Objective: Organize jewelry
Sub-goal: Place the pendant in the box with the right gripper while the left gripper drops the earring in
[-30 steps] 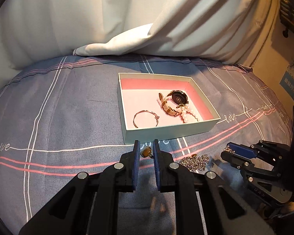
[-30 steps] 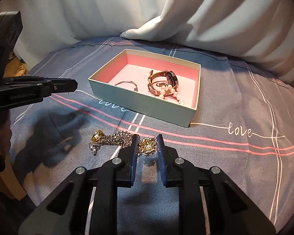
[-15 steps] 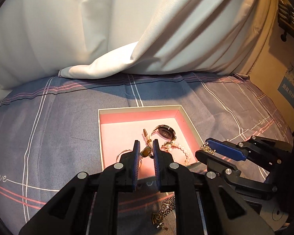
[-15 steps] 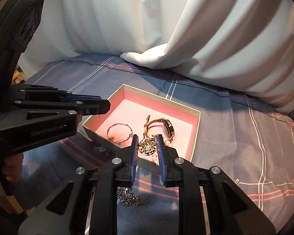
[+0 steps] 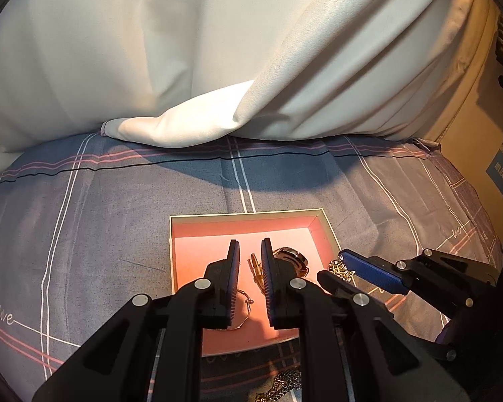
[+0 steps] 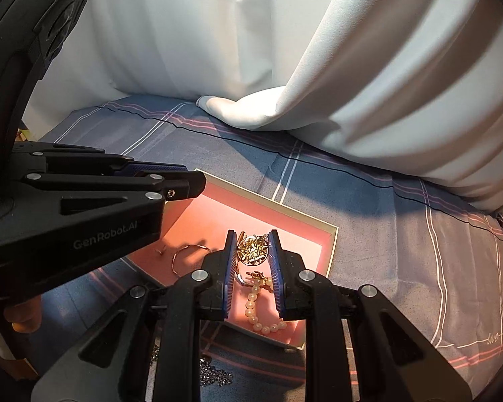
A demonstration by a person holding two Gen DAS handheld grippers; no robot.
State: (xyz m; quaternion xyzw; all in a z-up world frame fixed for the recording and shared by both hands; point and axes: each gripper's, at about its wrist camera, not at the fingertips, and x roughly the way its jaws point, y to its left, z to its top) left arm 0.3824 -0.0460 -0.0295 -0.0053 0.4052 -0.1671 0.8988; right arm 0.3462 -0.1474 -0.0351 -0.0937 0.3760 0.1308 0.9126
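A pale box with a pink lining (image 5: 198,234) (image 6: 330,251) lies on the bed. It holds a watch (image 5: 290,258), a thin gold bangle (image 6: 184,256) and a pearl bracelet (image 6: 261,315). My left gripper (image 5: 249,254) hovers over the box, jaws a little apart, nothing between them. My right gripper (image 6: 251,248) is shut on a round gold pendant (image 6: 251,251) and holds it above the box; it also shows in the left wrist view (image 5: 340,268). The pendant's chain (image 6: 214,375) (image 5: 281,385) trails down outside the box's near wall.
The bed has a grey-blue sheet with pink and white lines (image 5: 84,234). A white curtain (image 5: 218,67) hangs behind and rests on the sheet just beyond the box. A tan wall (image 5: 479,134) stands at the right.
Both grippers lifted and moved forward over the box. The left gripper's jaws have parted and the small gold piece it held is gone from between them. The right still holds the pendant.
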